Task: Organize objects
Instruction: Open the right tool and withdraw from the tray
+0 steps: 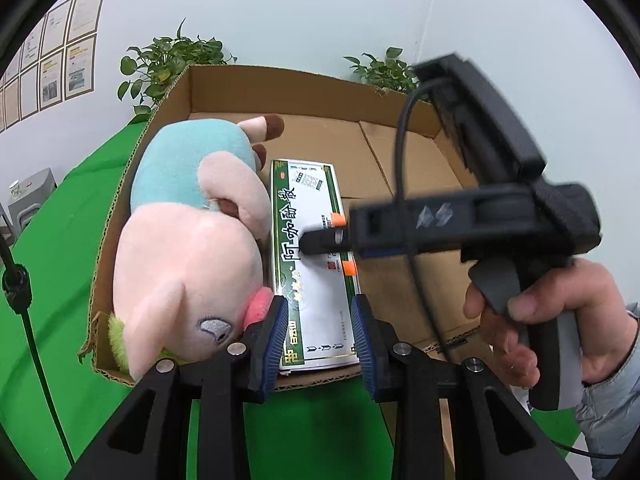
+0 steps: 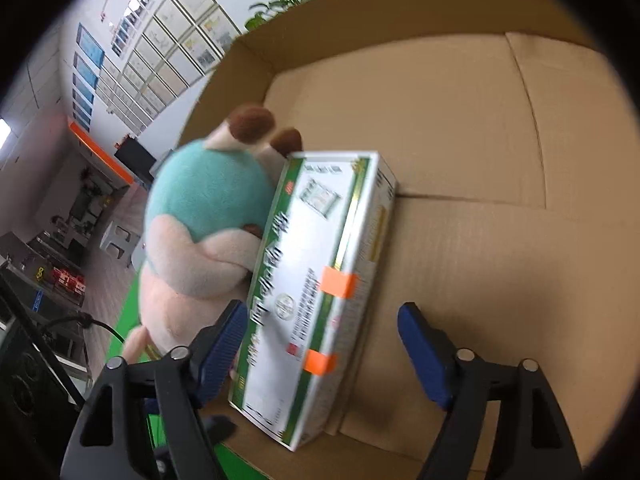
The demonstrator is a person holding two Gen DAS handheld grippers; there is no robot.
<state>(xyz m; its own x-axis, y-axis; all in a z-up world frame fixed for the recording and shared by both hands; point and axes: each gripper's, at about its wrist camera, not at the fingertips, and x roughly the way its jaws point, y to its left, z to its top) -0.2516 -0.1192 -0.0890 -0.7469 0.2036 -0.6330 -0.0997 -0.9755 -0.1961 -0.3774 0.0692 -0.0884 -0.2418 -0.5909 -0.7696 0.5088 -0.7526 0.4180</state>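
A white and green carton [image 1: 310, 264] with orange tape tabs lies in an open cardboard box [image 1: 304, 84], beside a pink pig plush [image 1: 188, 248] in a teal dress. My left gripper [image 1: 320, 338] is open, its blue pads either side of the carton's near end at the box's front edge. My right gripper [image 2: 320, 354] is open above the carton [image 2: 320, 280], fingers apart around it without touching; the plush [image 2: 200, 220] lies to its left. The right gripper's body [image 1: 460, 224] reaches over the carton in the left wrist view.
The box stands on a green cloth [image 1: 60, 240]. The box floor [image 2: 480, 260] right of the carton is bare cardboard. Potted plants [image 1: 168, 60] stand behind the box against a white wall. A black cable [image 1: 24, 312] runs at the left.
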